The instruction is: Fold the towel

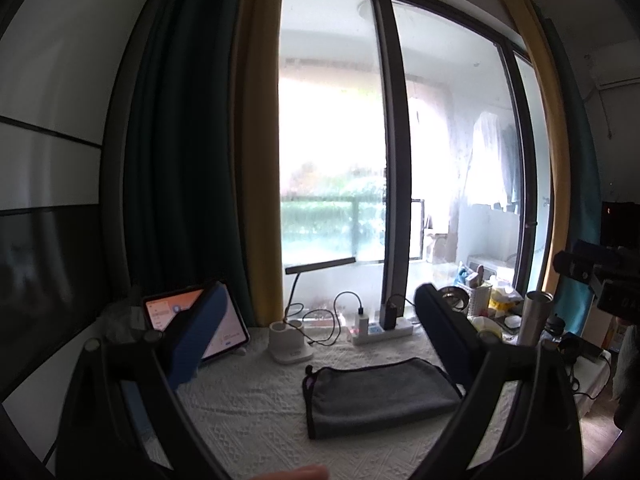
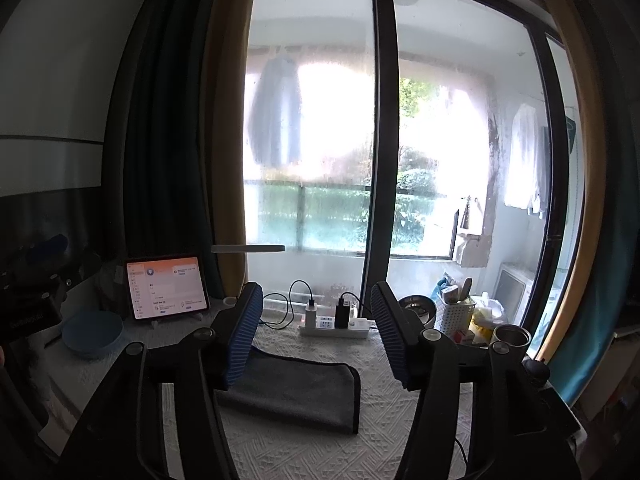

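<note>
Jaws on both tools stood spread wide and gripped nothing. The left gripper (image 1: 316, 344) and the right gripper (image 2: 316, 340) hung above the table, well clear of the cloth. Between them lay the grey towel (image 1: 380, 398), flat on the white quilted tablecloth (image 1: 248, 408), already doubled into a neat rectangle with a folded edge and a small loop at its nine o'clock end. I judged the folding to be at or close to its end; if one more fold was wanted, each tool would need to drop to a corner on one short edge, pinch it, and carry it across.

At twelve o'clock from the towel sat a power strip (image 2: 334, 326) with chargers and trailing cables, and a white lamp base (image 1: 290, 344) near eleven. A tablet (image 2: 166, 286) stood at ten o'clock beside a blue bowl (image 2: 92, 334). At two o'clock crowded a steel cup (image 2: 510, 336) and a white basket (image 2: 454, 314), close enough to catch a wide swing.
</note>
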Available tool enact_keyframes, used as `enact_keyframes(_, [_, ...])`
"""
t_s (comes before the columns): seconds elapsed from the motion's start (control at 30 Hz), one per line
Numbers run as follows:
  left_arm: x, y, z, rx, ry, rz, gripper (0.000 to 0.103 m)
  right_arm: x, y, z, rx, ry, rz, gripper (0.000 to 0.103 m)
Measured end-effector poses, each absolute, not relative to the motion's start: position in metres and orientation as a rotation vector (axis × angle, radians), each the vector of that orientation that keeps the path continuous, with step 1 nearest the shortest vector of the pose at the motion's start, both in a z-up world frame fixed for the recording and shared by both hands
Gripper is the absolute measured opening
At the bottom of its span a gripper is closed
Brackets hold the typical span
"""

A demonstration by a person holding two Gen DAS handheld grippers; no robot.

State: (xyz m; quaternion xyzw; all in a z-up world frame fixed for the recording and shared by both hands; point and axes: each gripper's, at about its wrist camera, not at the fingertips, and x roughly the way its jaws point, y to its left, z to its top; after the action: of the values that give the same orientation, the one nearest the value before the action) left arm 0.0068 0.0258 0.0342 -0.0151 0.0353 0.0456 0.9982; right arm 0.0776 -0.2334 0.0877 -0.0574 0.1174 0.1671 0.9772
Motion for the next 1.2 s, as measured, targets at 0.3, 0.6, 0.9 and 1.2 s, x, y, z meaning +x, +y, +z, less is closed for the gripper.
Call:
enact_keyframes(0.3, [0.0052,0.0241,0.0345,-0.032,0.063,0.091,0.096,0.0765,-0.2335,0.0888,-0.109,0.237,0.338,0.072])
enact_keyframes(0.6, [0.0062,0.0229,0.0334,-0.031,0.063,0.091,0.096,0.0776,-0.2354,0.0892,-0.108,0.238,0.328,0.074])
enact_keyframes(0.9, [0.0065,0.0210,0.0344,-0.034,0.055,0.090,0.096,0.0790,-0.2361,0.0889,-0.102,0.237,0.323,0.075])
enact_keyframes(1.2, [0.0064,0.0209,0.0347,-0.036,0.058,0.086,0.096,0.0815,-0.2370,0.0878,-0.102,0.241,0.319,0.075])
